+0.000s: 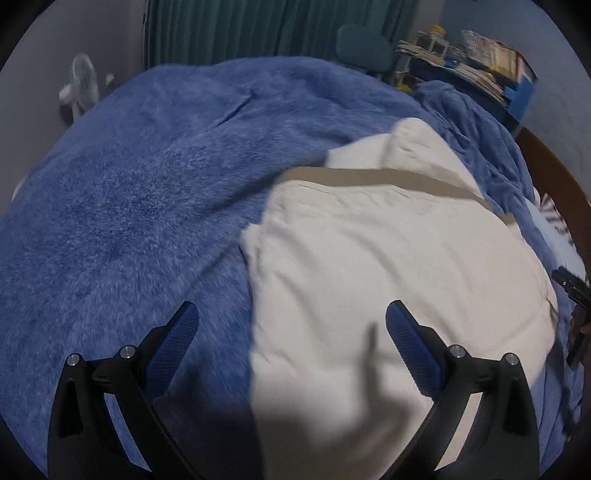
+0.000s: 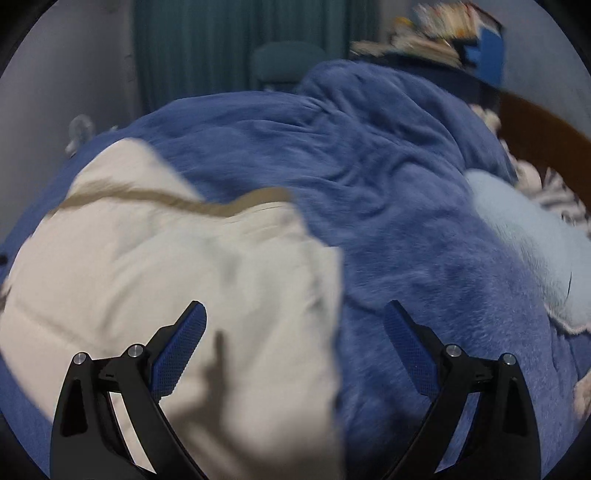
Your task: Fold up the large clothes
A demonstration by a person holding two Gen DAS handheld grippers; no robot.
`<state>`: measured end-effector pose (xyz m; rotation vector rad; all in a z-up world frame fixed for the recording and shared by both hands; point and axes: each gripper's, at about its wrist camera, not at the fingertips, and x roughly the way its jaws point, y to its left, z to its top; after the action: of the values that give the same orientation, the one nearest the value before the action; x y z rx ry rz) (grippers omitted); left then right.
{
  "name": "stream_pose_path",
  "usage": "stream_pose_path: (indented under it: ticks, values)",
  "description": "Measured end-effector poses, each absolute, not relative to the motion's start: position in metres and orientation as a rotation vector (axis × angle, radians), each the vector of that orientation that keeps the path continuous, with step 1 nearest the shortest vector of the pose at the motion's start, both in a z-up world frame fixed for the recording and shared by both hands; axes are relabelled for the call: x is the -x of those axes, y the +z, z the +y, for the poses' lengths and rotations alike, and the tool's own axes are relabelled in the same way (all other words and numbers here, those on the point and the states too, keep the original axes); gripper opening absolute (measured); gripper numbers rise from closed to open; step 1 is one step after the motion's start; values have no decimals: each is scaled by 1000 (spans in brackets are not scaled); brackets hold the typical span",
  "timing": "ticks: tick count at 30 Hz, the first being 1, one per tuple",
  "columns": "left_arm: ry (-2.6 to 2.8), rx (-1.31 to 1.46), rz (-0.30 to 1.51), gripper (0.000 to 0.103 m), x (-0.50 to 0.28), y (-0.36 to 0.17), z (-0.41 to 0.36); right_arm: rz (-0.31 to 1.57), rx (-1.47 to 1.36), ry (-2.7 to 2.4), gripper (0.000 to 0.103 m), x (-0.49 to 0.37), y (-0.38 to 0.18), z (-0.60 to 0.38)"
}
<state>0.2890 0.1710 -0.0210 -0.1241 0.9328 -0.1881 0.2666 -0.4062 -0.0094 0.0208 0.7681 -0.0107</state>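
Note:
A cream garment [image 1: 388,258] with a tan band across it lies folded on a fuzzy blue blanket [image 1: 147,177] that covers the bed. My left gripper [image 1: 291,325] is open and empty, above the garment's left edge. The garment also shows in the right wrist view [image 2: 177,266], at the left. My right gripper [image 2: 295,321] is open and empty, above the garment's right edge. The right gripper's body shows at the far right of the left wrist view [image 1: 576,306].
A white fan [image 1: 81,85] stands by the wall at back left. Teal curtains [image 1: 240,29] and a teal chair [image 1: 365,48] are behind the bed. A cluttered blue shelf [image 1: 476,66] is at back right. A pale blue pillow [image 2: 524,236] and brown headboard [image 2: 546,136] lie right.

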Motion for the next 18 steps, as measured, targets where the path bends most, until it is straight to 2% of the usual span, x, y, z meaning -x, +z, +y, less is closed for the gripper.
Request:
stream_pose_path:
  ticks: [2, 4, 6, 10, 13, 18]
  values:
    - [-222, 116, 942, 96, -308, -28, 175, 781, -55, -6, 88, -285, -14, -424]
    - [-218, 46, 947, 89, -322, -39, 170, 797, -65, 20, 86, -299, -22, -429]
    - [-250, 3, 966, 88, -336, -53, 163, 829, -69, 56, 85, -314, -34, -430]
    - [-355, 142, 998, 86, -348, -76, 174, 908, -136, 116, 84, -330, -59, -432]
    - [-434, 277, 1014, 84, -342, -90, 191, 925, -314, 222, 71, -324, -73, -449]
    - [-528, 309, 1022, 80, -324, -95, 204, 950, -485, 352, 64, -312, -85, -461]
